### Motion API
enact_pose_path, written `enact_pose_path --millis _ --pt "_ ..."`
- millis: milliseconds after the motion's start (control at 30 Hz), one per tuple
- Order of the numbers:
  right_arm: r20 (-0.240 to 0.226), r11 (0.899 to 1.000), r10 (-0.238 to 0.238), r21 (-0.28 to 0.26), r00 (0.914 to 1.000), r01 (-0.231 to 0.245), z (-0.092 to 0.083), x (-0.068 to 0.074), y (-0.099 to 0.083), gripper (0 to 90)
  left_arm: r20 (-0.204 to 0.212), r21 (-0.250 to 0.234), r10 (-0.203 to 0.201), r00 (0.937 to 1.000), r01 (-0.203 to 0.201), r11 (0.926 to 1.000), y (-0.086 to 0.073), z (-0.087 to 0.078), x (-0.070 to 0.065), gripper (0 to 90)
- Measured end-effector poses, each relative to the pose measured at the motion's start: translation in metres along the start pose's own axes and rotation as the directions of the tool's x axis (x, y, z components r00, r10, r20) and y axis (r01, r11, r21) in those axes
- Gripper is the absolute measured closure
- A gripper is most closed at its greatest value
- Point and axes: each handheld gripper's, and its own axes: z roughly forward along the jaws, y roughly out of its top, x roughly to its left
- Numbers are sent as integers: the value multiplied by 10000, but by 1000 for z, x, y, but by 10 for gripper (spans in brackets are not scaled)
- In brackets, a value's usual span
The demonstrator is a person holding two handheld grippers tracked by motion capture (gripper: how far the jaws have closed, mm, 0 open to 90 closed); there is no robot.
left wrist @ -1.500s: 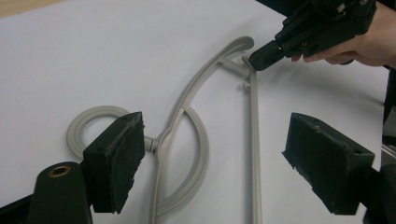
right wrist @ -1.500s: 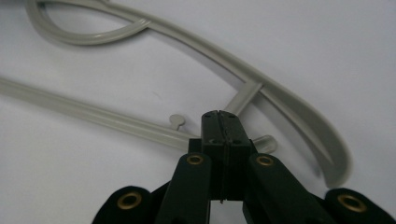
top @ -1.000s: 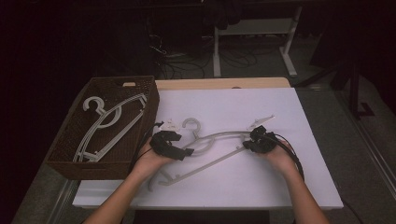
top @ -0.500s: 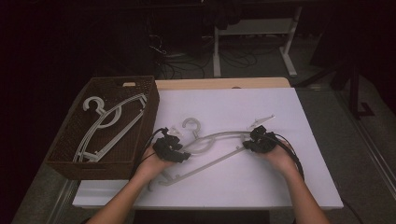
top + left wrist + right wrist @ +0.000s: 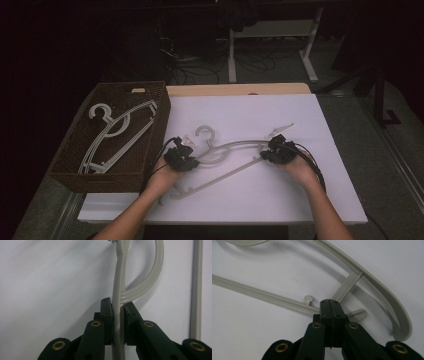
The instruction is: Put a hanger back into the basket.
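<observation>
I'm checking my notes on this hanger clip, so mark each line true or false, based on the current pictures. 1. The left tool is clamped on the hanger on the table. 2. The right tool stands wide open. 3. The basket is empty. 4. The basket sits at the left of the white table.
1. The left tool is clamped on the hanger: true; its jaws have just been closing and now pinch a grey bar.
2. The right tool stands wide open: false; its jaws are shut at the hanger's lower bar.
3. The basket is empty: false; it holds other hangers.
4. The basket sits left of the white table: true.
</observation>
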Motion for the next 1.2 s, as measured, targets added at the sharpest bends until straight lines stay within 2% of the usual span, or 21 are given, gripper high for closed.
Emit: enact_pose_path --millis 67,133,267,400,533,800,1000,1200 --pt "1 10000 -15 -50 10000 15 -2 0 0 888 135 -124 -112 9998 114 9999 1 0 -1 809" --pt "-19 9999 -13 -113 10000 13 -4 1 0 820 62 -231 -61 10000 63 9997 4 -1 -2 810" --pt "-353 9976 142 -677 9993 -165 -20 4 -2 683 13 -559 -159 9999 160 9983 12 -8 -1 811" --pt "-593 9923 321 -1172 9977 -389 -40 9 -11 552 11 -876 -193 9998 193 9960 21 -21 0 811" --pt "-615 9881 467 -1435 9970 -551 -50 13 -21 428 29 -1131 -343 9994 344 9930 33 -35 2 811" --pt "-568 9855 511 -1587 9971 -595 -53 9 -38 225 -123 -1691 -136 9998 113 9855 62 -75 7 812" --pt "-527 9817 607 -1772 9968 -691 -53 4 -38 163 -249 -1945 -37 9997 -12 9809 75 -114 20 811" --pt "-400 9793 620 -1904 9973 -685 -54 5 -38 142 -524 -2201 115 9986 -228 9752 78 -159 43 811"
